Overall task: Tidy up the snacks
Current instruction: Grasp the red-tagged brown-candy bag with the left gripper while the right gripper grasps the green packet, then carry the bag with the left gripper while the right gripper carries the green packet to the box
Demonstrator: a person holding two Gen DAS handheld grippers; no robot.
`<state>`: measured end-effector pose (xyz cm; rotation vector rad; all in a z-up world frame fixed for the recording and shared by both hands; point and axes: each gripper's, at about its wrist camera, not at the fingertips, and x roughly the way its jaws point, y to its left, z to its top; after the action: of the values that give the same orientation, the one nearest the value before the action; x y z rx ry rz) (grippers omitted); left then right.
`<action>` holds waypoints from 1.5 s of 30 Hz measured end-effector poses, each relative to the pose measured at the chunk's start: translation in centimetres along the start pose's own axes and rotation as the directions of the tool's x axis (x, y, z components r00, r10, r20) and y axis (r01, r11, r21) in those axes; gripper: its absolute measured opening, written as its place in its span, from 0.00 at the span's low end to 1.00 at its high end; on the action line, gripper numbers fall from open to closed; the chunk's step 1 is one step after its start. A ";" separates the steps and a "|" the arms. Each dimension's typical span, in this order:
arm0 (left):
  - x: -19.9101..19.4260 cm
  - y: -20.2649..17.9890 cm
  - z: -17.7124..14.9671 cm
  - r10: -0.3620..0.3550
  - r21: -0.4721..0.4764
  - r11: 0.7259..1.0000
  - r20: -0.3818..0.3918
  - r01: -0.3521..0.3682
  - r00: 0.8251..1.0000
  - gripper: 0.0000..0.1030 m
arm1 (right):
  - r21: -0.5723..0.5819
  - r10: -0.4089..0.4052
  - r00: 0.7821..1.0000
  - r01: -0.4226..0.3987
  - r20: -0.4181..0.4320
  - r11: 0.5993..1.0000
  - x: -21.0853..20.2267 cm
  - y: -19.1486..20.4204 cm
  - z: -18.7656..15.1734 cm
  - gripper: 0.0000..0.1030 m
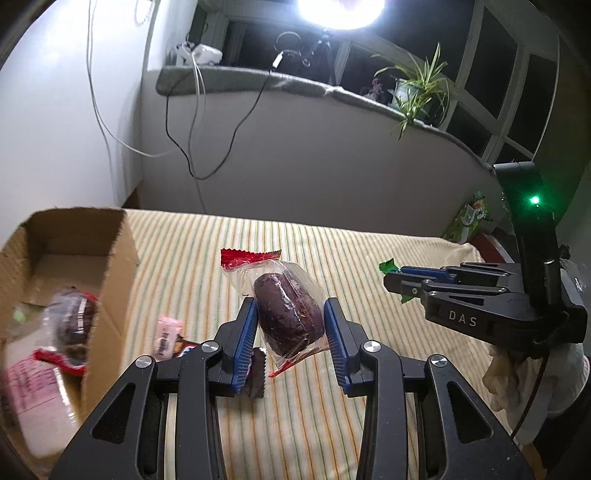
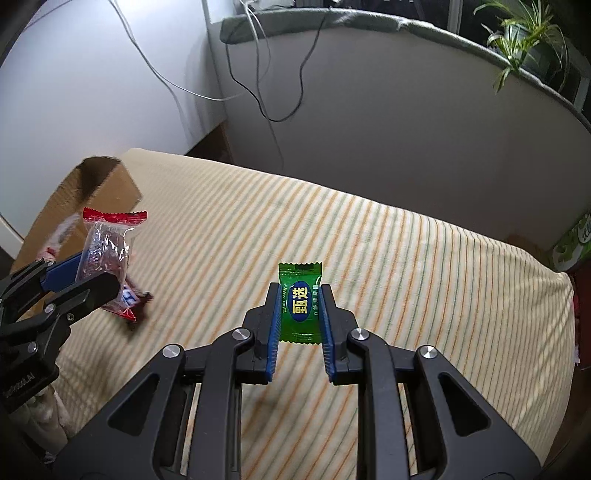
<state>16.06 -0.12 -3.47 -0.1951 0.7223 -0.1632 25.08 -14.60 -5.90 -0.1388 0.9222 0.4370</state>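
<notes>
Chocolate cake [image 1: 288, 314] in clear wrapper with red ends, clamped between blue pads [image 1: 245, 332] of left gripper [image 1: 290, 330], held clear above striped cloth [image 1: 369, 258]. Same cake seen side-on in right wrist view [image 2: 105, 254], wrapper top red and crimped, left gripper [image 2: 83, 275] entering from left edge.

Green candy [image 2: 300, 302] with blue oval label, pinched flat between pads of right gripper [image 2: 300, 314], jaws nearly together, held above cloth. Label readable only in right wrist view; left wrist view shows just green wrapper tips [image 1: 388, 266] poking out of right gripper [image 1: 400, 284], seen from the side at right.

Cardboard box [image 1: 110, 295] at left, open top, just beside left gripper. Left wrist view looks into it: another wrapped chocolate cake [image 1: 72, 325] and a pale pink-labelled packet [image 1: 33, 387] inside, both blurred. Right wrist view shows only box outer wall and flap [image 2: 99, 184], contents hidden.

On cloth beneath left gripper: small pink packet [image 1: 168, 334] and dark bar wrapper [image 1: 258, 373], partly hidden by fingers. Right wrist view shows one dark bar with blue-white print [image 2: 135, 295] lying below the cake.

Only in left wrist view: bright lamp [image 1: 340, 11] on tripod at sill, pale gloved hand [image 1: 517, 373] behind right gripper. Potted plant [image 1: 417, 88] and hanging cables [image 1: 207, 110] in both.
</notes>
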 end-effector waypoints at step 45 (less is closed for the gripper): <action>-12.3 11.3 -4.3 0.186 -0.166 0.973 0.139 -0.162 0.973 0.34 | -0.255 0.177 0.982 -0.155 0.068 0.954 -3.4 19.7 3.0 0.19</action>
<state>5.02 12.93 -1.41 -0.2873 0.5948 0.0759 17.23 3.03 -0.01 -0.2699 0.7906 0.7109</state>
